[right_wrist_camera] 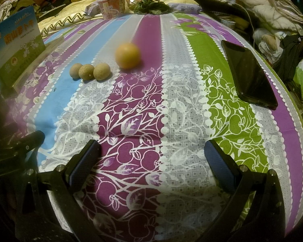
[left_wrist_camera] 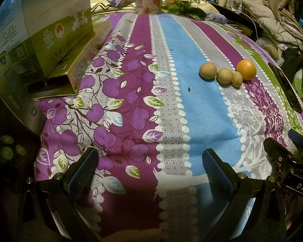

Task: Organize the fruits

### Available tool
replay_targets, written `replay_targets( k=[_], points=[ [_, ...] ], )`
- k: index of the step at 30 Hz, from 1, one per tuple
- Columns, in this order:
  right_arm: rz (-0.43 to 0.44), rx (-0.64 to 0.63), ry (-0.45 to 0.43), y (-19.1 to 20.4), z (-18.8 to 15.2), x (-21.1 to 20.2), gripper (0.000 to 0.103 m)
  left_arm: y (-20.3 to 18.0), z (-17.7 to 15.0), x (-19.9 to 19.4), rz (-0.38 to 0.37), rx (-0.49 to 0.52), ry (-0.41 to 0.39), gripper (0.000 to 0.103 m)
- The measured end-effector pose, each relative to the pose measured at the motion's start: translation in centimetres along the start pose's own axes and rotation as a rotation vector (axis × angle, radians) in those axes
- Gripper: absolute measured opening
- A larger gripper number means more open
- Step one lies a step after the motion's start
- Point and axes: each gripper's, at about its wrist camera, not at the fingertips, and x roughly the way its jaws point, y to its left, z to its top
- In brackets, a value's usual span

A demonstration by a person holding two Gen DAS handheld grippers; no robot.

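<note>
Left gripper [left_wrist_camera: 150, 165]: jaws spread wide, nothing between them, poised low over the striped bedsheet [left_wrist_camera: 171, 104]. Right gripper [right_wrist_camera: 151, 155]: jaws likewise spread wide and empty, over the purple and grey stripes of the same sheet.

Fruit, right wrist view: one orange [right_wrist_camera: 127, 55] at 11 o'clock from the right gripper, resting on the grey stripe at its border with the purple one. Three small brown fruits [right_wrist_camera: 90, 71] lie in a row at 10 o'clock, each touching its neighbour, spanning the blue and grey stripes. The orange sits near the row's right end, apart from it.

Fruit, left wrist view: the same group appears at 1 o'clock from the left gripper; here the orange looks just beside the rightmost brown fruit, and contact cannot be confirmed.

Other items: a black phone [right_wrist_camera: 249, 73] lies flat, screen dark, at 2 o'clock from the right gripper, on the green and purple stripes near the sheet's edge. A printed carton [left_wrist_camera: 44, 26] stands on a flat box [left_wrist_camera: 70, 76] at 10 o'clock from the left gripper. An instant-noodle cup [left_wrist_camera: 149, 1] and leafy greens [left_wrist_camera: 183, 8] sit at 12 o'clock, at the far end of the sheet
</note>
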Motion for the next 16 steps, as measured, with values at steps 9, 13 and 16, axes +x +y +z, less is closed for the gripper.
replay_targets(
  k=[9,13,16],
  points=[
    [-0.001,0.0,0.0,-0.05,-0.17,-0.09,0.103,0.0,-0.01,-0.03,0.0,0.0,0.0,0.103],
    [0.0,0.0,0.0,-0.02,-0.12,-0.06,0.103,0.0,0.0,-0.05,0.0,0.001,-0.002,0.103],
    [0.0,0.0,0.0,-0.06,-0.22,-0.11,0.103,0.0,0.01,0.01,0.0,0.001,-0.002,0.103]
  ],
)
